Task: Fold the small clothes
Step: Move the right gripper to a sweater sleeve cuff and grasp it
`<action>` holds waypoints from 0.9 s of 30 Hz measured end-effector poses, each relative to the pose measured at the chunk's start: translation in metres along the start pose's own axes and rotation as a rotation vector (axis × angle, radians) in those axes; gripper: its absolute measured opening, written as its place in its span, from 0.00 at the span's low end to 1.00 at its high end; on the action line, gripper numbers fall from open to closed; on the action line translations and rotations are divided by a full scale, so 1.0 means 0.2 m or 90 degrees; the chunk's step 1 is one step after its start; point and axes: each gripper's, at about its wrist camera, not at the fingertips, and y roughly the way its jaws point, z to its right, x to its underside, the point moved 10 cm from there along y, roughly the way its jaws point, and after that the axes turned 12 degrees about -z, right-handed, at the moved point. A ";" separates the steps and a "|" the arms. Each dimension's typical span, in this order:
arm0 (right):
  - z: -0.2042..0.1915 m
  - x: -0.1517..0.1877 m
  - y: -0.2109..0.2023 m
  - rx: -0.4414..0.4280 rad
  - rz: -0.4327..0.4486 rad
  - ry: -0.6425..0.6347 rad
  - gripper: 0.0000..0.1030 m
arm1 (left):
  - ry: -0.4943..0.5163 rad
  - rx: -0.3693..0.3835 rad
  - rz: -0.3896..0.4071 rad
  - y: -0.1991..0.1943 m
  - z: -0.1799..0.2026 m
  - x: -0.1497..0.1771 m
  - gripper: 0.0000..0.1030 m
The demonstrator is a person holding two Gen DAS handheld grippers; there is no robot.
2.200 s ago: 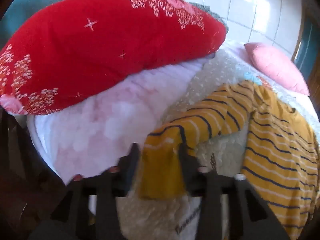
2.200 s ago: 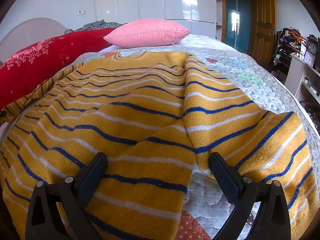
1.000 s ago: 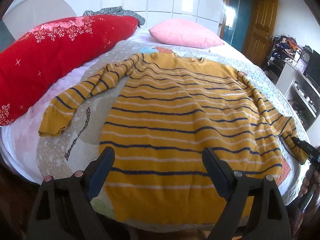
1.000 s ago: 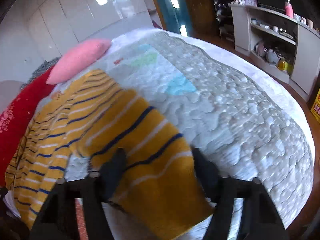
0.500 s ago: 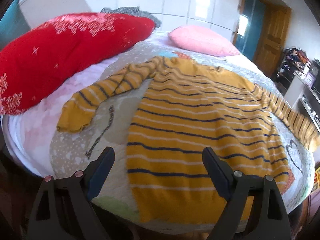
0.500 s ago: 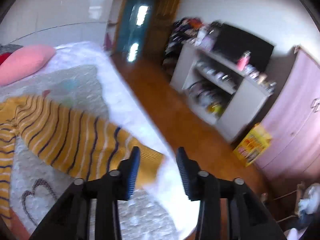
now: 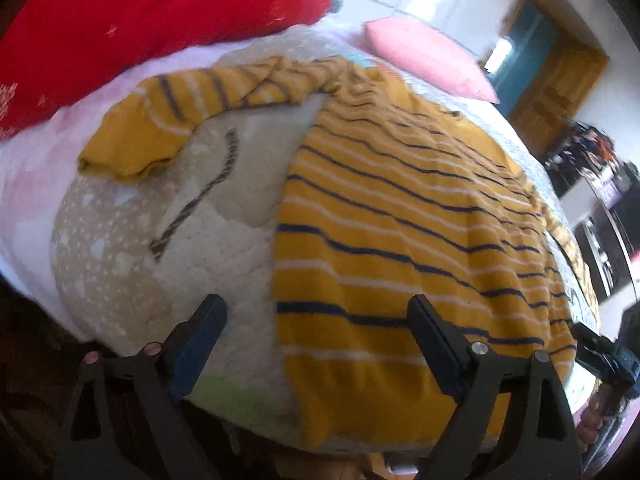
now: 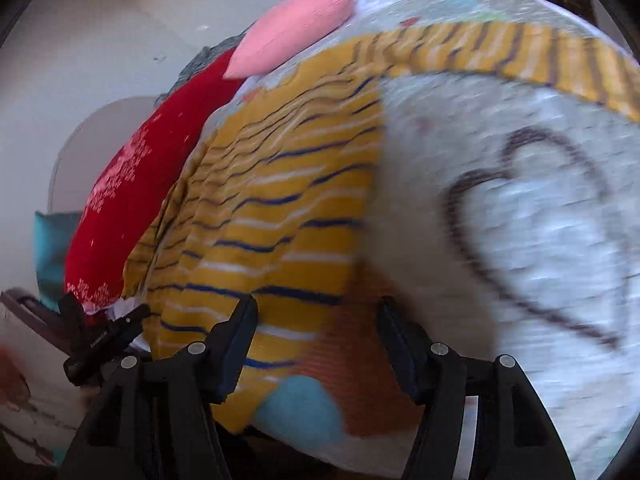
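Grippers nearer hem; one sweater [image 7: 400, 216].

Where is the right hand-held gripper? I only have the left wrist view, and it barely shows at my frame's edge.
Observer: The right hand-held gripper is open and empty. One finger is over the sweater's hem corner, the other over bare quilt.
Operator: And the right sleeve? It's squashed at my edge.
Observer: The right sleeve lies stretched straight out from the body, not folded in.
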 end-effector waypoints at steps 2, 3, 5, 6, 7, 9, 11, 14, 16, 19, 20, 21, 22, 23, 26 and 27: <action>-0.06 -0.03 0.06 0.018 0.012 -0.019 0.65 | 0.023 0.019 -0.001 0.01 0.06 0.02 0.81; -0.08 -0.03 0.07 0.019 0.012 -0.027 0.58 | 0.033 0.018 0.000 0.01 0.08 0.02 0.52; -0.14 0.01 0.09 -0.010 -0.011 -0.044 0.20 | 0.048 -0.008 -0.004 0.00 0.09 0.03 0.17; -0.16 0.02 0.11 -0.031 -0.032 -0.047 0.14 | 0.043 0.009 -0.007 -0.01 0.10 0.03 0.14; -0.17 0.03 0.11 -0.032 -0.028 -0.047 0.14 | 0.032 0.022 -0.010 -0.04 0.09 0.03 0.12; -0.17 0.07 0.05 -0.032 -0.027 -0.057 0.13 | 0.025 0.010 0.002 -0.11 0.05 0.03 0.06; -0.18 0.14 -0.02 -0.024 -0.022 -0.072 0.13 | 0.016 0.015 0.012 -0.18 0.01 0.06 0.07; -0.14 0.26 -0.07 0.008 -0.025 -0.077 0.12 | -0.010 0.002 0.009 -0.21 -0.07 0.09 0.06; -0.11 0.30 -0.08 0.034 -0.025 -0.078 0.12 | -0.027 -0.007 0.016 -0.23 -0.10 0.11 0.08; -0.02 0.30 -0.13 0.051 -0.013 -0.055 0.13 | -0.041 0.000 0.023 -0.24 -0.12 0.09 0.31; 0.03 0.28 -0.17 0.066 0.006 -0.040 0.13 | -0.039 -0.001 0.030 -0.25 -0.11 0.09 0.44; 0.09 0.24 -0.20 0.082 0.027 -0.017 0.18 | -0.036 -0.003 0.037 -0.26 -0.10 0.08 0.52; 0.17 0.20 -0.25 0.091 0.049 0.015 0.23 | -0.027 -0.005 0.048 -0.27 -0.08 0.07 0.54; 0.25 0.16 -0.29 0.092 0.070 0.047 0.34 | -0.019 -0.006 0.053 -0.28 -0.06 0.07 0.56; 0.49 0.08 -0.44 0.087 0.142 0.150 0.41 | 0.010 -0.004 0.057 -0.28 0.00 0.08 0.66; 0.56 0.06 -0.49 0.082 0.160 0.178 0.42 | 0.020 -0.005 0.058 -0.28 0.03 0.08 0.68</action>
